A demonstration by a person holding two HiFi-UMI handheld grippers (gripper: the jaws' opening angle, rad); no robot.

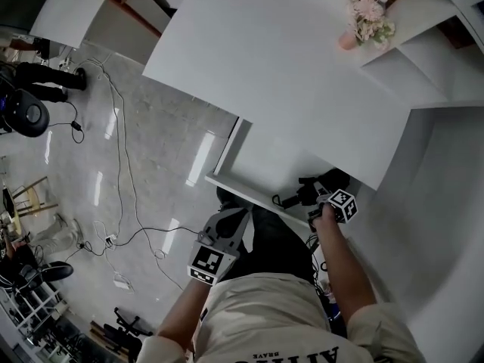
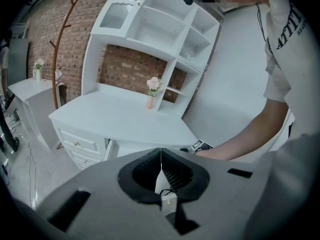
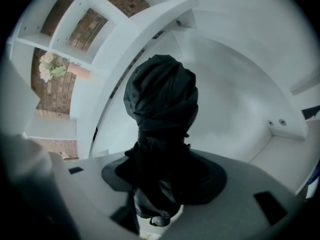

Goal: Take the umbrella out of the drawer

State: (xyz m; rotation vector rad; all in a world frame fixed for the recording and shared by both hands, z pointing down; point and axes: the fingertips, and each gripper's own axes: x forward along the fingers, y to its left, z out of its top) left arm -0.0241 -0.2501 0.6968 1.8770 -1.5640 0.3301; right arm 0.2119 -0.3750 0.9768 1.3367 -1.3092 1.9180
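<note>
The umbrella (image 3: pixel 160 109) was black. The desk (image 1: pixel 287 74) and drawer (image 1: pixel 261 161) were white, the flowers (image 1: pixel 369 13) pink, the wall (image 2: pixel 125 66) red brick.

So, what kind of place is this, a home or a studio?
Probably a staged room in a studio: white desk and shelf unit against a brick wall, yet loose cables cross the bare floor.

head view looks steeply down onto the desk (image 1: pixel 287 74) and open drawer (image 1: pixel 261 165). left gripper view stands back, facing the desk front; right gripper view sits inside the drawer — close against the umbrella (image 3: pixel 160 114). all share the flower vase (image 1: pixel 367 23).
</note>
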